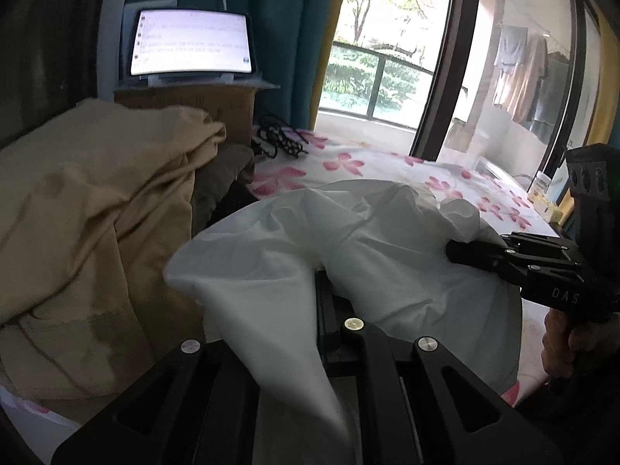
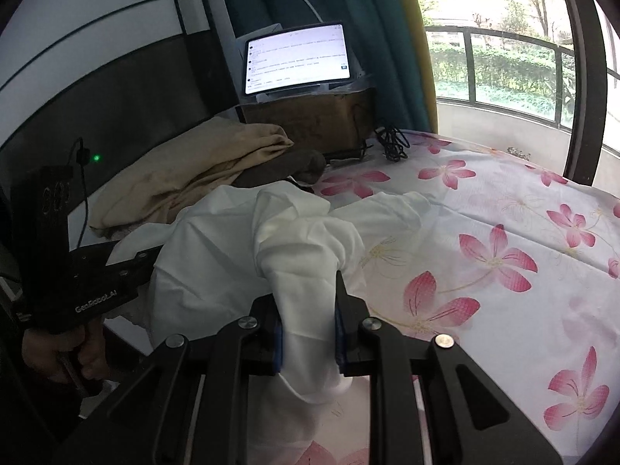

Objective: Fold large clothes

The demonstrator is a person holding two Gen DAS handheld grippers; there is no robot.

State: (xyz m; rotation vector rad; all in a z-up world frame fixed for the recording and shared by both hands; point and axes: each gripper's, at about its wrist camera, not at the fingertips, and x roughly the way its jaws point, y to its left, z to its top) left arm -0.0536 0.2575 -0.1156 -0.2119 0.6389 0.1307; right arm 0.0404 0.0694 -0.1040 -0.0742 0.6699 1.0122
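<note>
A large white garment (image 1: 379, 232) lies crumpled and partly lifted over the flowered bed sheet (image 1: 348, 162). My left gripper (image 1: 316, 286) is shut on one bunched edge, and the cloth drapes over its fingers and hides the tips. In that view my right gripper (image 1: 451, 250) comes in from the right, clamped on another part of the garment. In the right wrist view, my right gripper (image 2: 308, 298) is shut on a thick fold of the white garment (image 2: 217, 240). The left gripper (image 2: 155, 252), held by a hand, reaches into the cloth from the left.
A beige garment pile (image 1: 89, 213) with a dark garment (image 2: 286, 166) beside it lies at the bed's left. Behind them, a lit tablet (image 2: 296, 58) stands on a cardboard box (image 2: 310, 120), with black cables (image 2: 393, 141) next to it. Glass balcony doors stand to the right.
</note>
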